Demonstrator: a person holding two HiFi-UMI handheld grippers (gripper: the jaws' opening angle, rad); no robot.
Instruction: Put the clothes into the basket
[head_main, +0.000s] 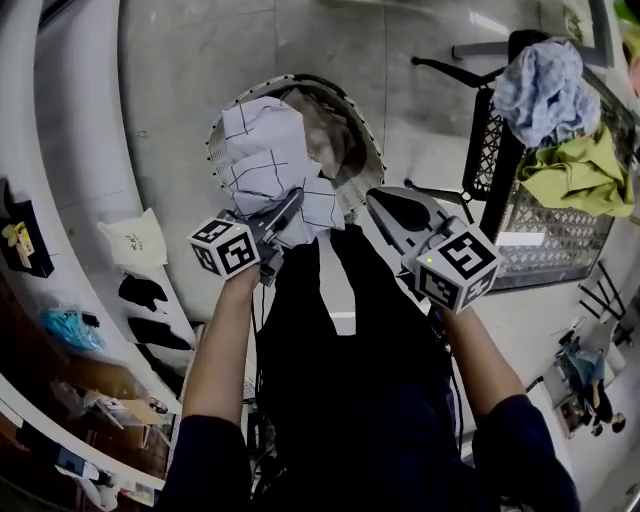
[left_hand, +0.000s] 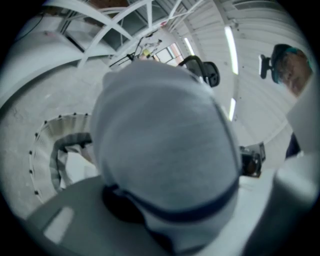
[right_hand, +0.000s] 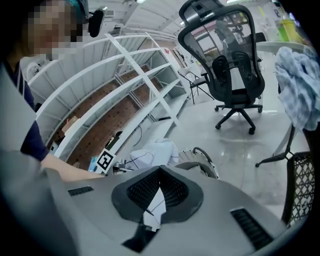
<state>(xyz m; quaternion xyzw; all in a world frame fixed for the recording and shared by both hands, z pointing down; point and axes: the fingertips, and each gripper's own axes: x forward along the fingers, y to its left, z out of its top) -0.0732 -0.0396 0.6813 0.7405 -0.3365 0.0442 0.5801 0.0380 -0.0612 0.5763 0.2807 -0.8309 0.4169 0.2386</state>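
Head view, one white checked shirt (head_main: 262, 150) over one basket (head_main: 212, 148), pinched by both left tongs (head_main: 293, 203) and right tongs (head_main: 374, 198).

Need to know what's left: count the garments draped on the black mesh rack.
2. A blue-and-white garment lies on top of the black mesh rack, and a green garment hangs just below it. More may be hidden beyond the picture's right edge.
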